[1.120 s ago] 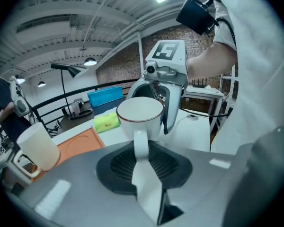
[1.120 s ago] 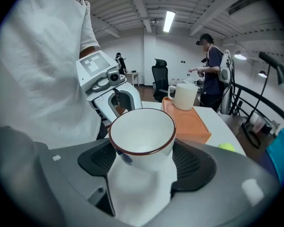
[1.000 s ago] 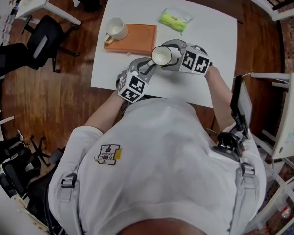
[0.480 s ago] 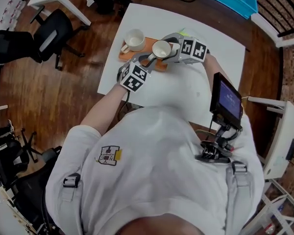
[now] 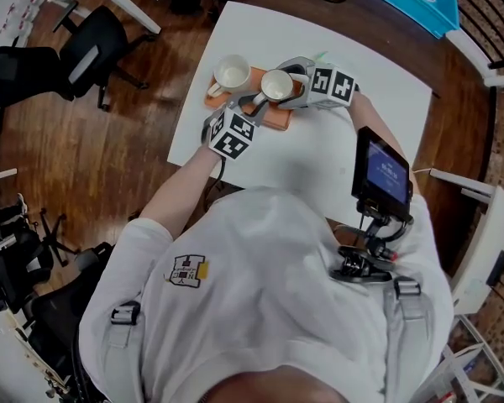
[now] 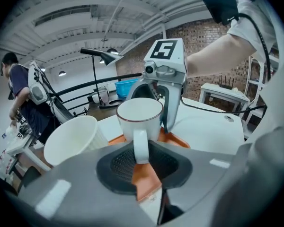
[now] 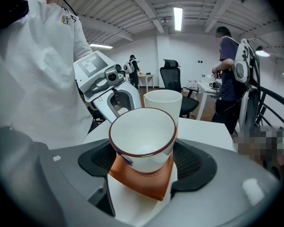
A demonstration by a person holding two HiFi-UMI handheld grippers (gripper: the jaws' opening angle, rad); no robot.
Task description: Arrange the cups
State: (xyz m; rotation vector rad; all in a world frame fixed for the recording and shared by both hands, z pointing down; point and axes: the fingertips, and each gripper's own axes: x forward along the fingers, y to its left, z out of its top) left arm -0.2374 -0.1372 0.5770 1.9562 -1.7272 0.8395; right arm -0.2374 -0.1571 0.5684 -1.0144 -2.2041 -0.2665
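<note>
Head view: rimmed cup (image 5: 276,85) over the orange board (image 5: 279,117), handle pinched in the left tongs (image 5: 255,102), body clasped by the right tongs (image 5: 295,86); plain cup (image 5: 232,72) stands just left.

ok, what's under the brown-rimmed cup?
The orange board, lying on the white table. The brown-rimmed cup covers its own base, so whether it rests on the board or hangs just above it cannot be told. A second white cup stands on the board beside it.
</note>
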